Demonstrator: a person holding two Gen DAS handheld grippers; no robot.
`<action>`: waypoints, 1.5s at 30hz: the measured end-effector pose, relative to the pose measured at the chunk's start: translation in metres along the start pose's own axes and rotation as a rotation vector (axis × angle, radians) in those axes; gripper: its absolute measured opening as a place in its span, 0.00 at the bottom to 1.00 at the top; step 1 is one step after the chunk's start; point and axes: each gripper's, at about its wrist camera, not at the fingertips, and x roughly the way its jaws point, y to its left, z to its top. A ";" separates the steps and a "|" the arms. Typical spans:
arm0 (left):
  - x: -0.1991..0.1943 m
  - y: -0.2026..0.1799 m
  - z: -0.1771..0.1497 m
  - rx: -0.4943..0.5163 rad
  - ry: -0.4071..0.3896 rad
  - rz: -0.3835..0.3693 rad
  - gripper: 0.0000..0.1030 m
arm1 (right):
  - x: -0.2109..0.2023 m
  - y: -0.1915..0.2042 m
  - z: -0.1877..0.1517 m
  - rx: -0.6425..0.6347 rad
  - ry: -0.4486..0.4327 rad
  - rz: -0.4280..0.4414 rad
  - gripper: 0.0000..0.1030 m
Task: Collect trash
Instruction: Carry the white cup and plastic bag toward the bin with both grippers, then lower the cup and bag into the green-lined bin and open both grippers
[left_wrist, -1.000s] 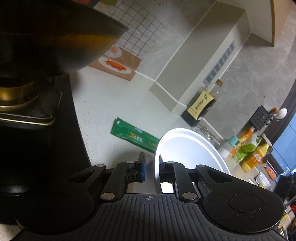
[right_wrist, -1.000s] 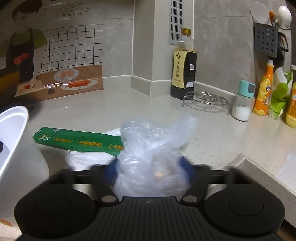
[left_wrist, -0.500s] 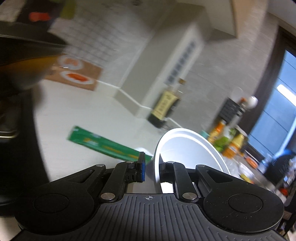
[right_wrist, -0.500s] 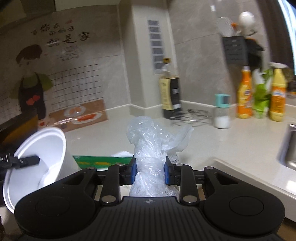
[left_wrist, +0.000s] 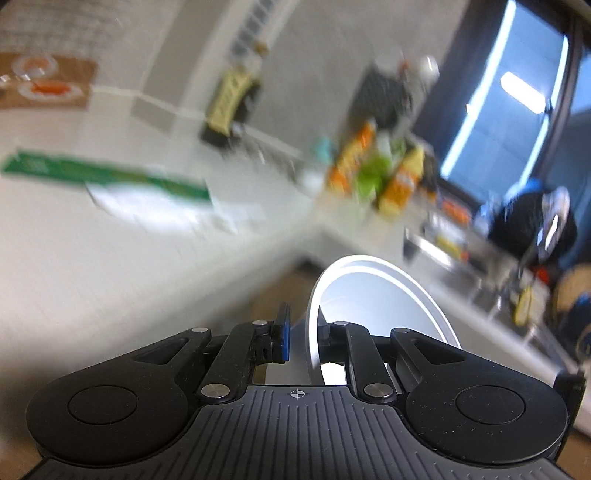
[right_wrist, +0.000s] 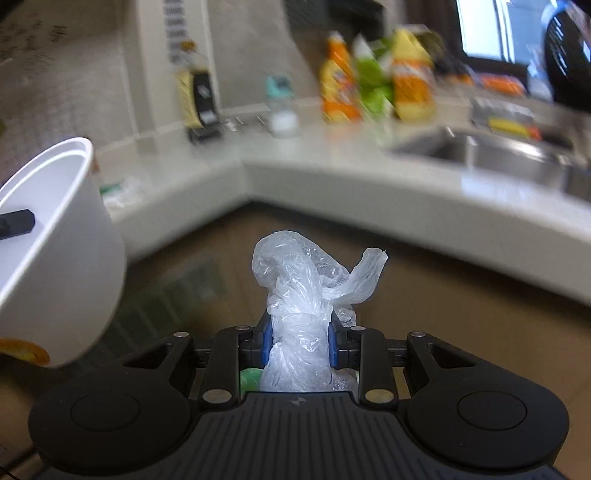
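Green packet: a long flat green printed wrapper (left_wrist: 107, 175) lay on the pale speckled stone countertop (left_wrist: 74, 266), far left in the left wrist view, blurred, with something white and crumpled just beside it that could not be made out.
Dark bottle: a dark glass bottle with a yellow label (right_wrist: 195, 99) stood at the back wall near the corner of the counter.
Shaker: a small clear jar with a teal lid (right_wrist: 282, 107) stood right of the dark bottle.
Cleaning bottles: orange, green and yellow plastic bottles (right_wrist: 373, 85) stood in a group near the steel sink (right_wrist: 498, 155).
White cup: a white round plastic cup (left_wrist: 376, 306) was off the counter, above the brown floor; in the right wrist view it showed at the left edge (right_wrist: 62, 251).
Left gripper: the left gripper (left_wrist: 304, 338) was clenched on the cup's rim, one finger outside the wall, the other inside.
Clear bag: a crumpled clear thin plastic bag (right_wrist: 306, 295) stuck up in a twisted bunch, also above the floor, in front of the counter edge.
Right gripper: the right gripper (right_wrist: 299, 343) grasped the bag, blue pads (right_wrist: 266, 341) squeezing its bunched middle from both sides.
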 end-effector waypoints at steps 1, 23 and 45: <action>0.010 -0.004 -0.013 0.019 0.022 0.009 0.14 | 0.004 -0.005 -0.008 -0.011 0.017 -0.001 0.26; 0.263 0.014 -0.193 0.188 0.676 0.274 0.14 | 0.062 -0.079 -0.087 0.096 0.117 0.003 0.26; 0.279 0.029 -0.188 0.044 0.604 0.105 0.27 | 0.097 -0.074 -0.103 0.091 0.263 0.066 0.26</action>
